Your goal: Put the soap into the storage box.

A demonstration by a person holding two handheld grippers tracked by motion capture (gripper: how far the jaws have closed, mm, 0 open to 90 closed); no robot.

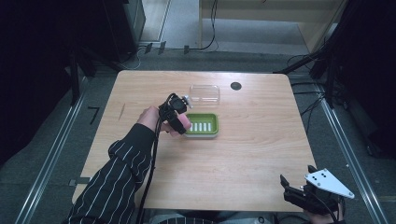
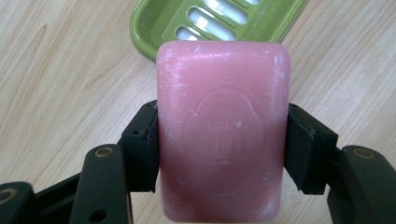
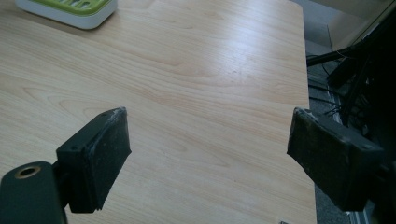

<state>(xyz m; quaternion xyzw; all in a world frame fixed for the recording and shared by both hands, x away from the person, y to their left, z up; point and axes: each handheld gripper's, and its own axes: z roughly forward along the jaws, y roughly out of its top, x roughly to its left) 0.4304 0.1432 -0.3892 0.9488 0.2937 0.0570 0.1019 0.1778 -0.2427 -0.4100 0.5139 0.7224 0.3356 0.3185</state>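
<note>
A pink bar of soap (image 2: 222, 135) with an embossed stamp is clamped between the jaws of my left gripper (image 2: 219, 147), held just above the wood. In the high view the left gripper (image 1: 180, 122) hovers at the left end of the green slotted soap dish (image 1: 202, 125), with the soap (image 1: 183, 124) showing pink at its tip. The dish's near corner (image 2: 154, 23) lies just beyond the soap. My right gripper (image 3: 210, 154) stands open over bare wood at the table's front right corner (image 1: 292, 189). A corner of the dish (image 3: 70, 11) shows far off in its view.
A clear plastic lid (image 1: 204, 93) lies behind the dish. A round black grommet (image 1: 236, 86) sits near the table's far edge. The table's right edge (image 3: 306, 107) drops to cables and dark stands on the floor.
</note>
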